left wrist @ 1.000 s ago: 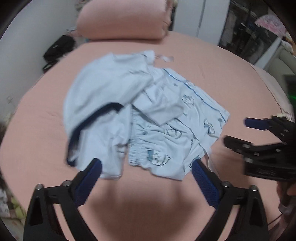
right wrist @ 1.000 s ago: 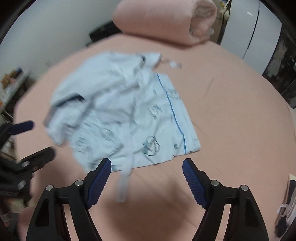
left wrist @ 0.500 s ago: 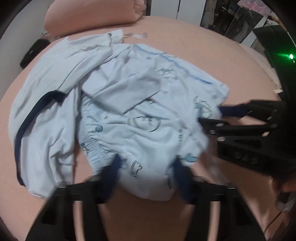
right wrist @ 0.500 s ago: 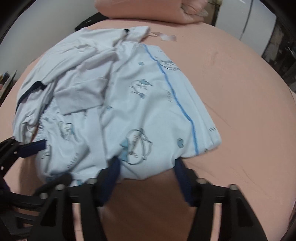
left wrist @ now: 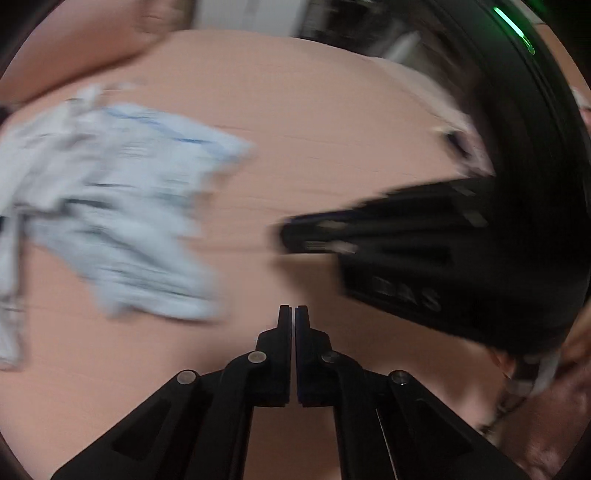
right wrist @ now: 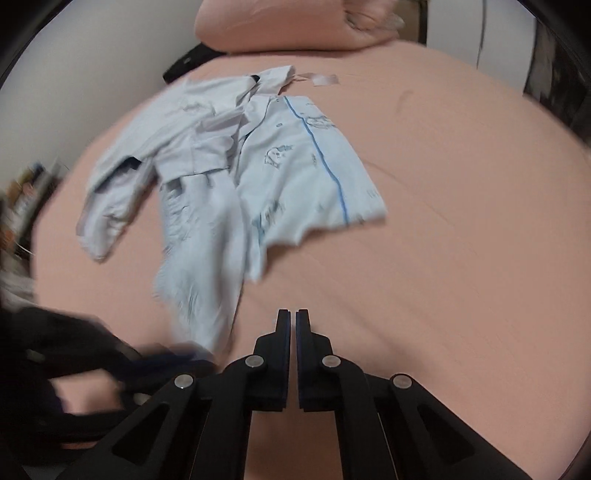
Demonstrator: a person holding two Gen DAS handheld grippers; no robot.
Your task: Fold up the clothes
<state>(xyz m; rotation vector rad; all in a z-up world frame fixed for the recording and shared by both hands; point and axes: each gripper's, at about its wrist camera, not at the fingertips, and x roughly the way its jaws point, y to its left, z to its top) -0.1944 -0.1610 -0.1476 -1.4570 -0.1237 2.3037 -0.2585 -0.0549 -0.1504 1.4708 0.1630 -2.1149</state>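
- Left gripper [left wrist: 294,314]: matt black plastic arms; round bright metal pivot pins; blue pads on the inner finger faces.
- Right gripper [right wrist: 293,316]: same build, matt black plastic, metal pins, blue pad edge visible.
- Clothes [right wrist: 236,170]: thin pale-blue cloth, soft and creased, printed figures, one blue piping stripe; matt.
- Bed sheet [right wrist: 461,221]: salmon-pink cloth, matt, smooth with faint wrinkles.
- Rolled blanket [right wrist: 295,26]: pink cloth, thicker and softer-looking than the sheet.
- Wall [right wrist: 74,55]: plain white, matt.
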